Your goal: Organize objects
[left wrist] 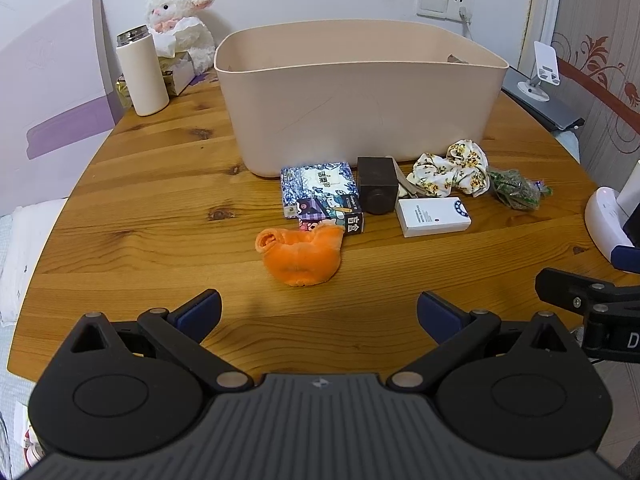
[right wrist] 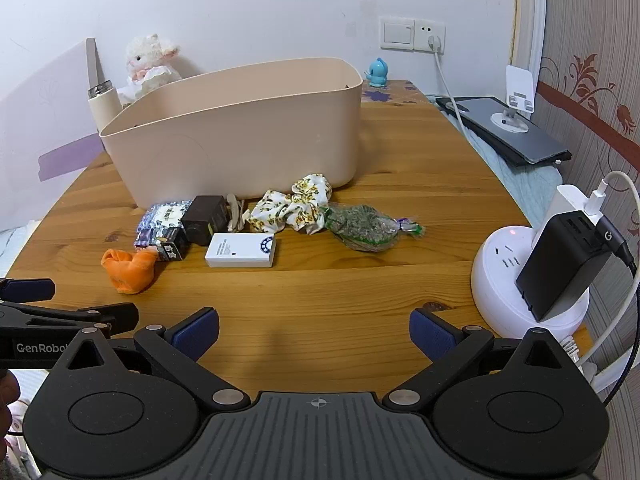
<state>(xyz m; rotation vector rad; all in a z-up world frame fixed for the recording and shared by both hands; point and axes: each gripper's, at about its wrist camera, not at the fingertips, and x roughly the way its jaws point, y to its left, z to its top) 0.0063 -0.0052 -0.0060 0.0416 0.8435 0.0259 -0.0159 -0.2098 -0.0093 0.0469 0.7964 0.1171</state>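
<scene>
A beige plastic bin (left wrist: 360, 92) (right wrist: 240, 128) stands on the wooden table (left wrist: 160, 200). In front of it lie an orange plush cloth (left wrist: 302, 256) (right wrist: 130, 268), a blue patterned packet (left wrist: 318, 182), a dark printed box (left wrist: 332, 212), a black cube (left wrist: 376, 186) (right wrist: 202, 218), a white box (left wrist: 434, 216) (right wrist: 242, 250), a floral scrunchie (left wrist: 452, 172) (right wrist: 296, 206) and a green herb bag (left wrist: 516, 188) (right wrist: 366, 226). My left gripper (left wrist: 318, 314) is open and empty, just short of the orange cloth. My right gripper (right wrist: 314, 332) is open and empty over bare table.
A white thermos (left wrist: 142, 76), a plush lamb (left wrist: 180, 20) and a tissue box stand at the back left. A round white power hub with chargers (right wrist: 528, 276) sits at the table's right edge. A laptop with a phone stand (right wrist: 508, 128) lies beyond the right edge.
</scene>
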